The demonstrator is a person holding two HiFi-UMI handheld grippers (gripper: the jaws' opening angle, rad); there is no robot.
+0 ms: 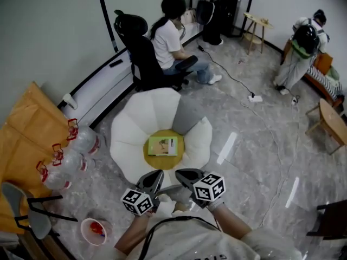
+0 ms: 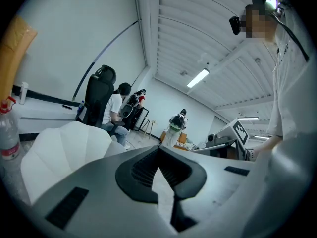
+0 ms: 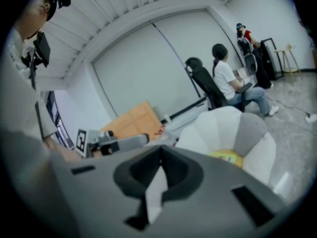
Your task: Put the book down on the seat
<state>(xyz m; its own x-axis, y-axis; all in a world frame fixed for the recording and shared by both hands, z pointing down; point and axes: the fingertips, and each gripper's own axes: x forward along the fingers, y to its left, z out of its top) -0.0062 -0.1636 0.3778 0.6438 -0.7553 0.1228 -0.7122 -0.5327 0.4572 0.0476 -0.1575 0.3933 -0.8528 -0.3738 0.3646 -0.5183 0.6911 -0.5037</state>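
Observation:
A green-yellow book [image 1: 162, 145] lies flat on the round yellow seat [image 1: 154, 159] of a white petal-shaped armchair [image 1: 135, 129]. Both grippers hang close to my body, in front of the chair and apart from the book. My left gripper [image 1: 157, 174] is shut with nothing between its jaws, and my right gripper [image 1: 182, 173] is also shut and empty. In the left gripper view the jaws [image 2: 158, 148] meet over a white petal of the armchair [image 2: 69, 143]. The right gripper view has the closed jaws [image 3: 161, 148] before the armchair [image 3: 218, 128], with an edge of the book [image 3: 229, 157] showing.
Several water bottles [image 1: 76, 150] and flattened cardboard [image 1: 27, 129] sit at the left. A red bucket [image 1: 95, 231] and a grey chair [image 1: 32, 213] stand near my left. A person [image 1: 173, 42] sits behind the armchair. A cable with a power strip [image 1: 255, 98] crosses the floor at right.

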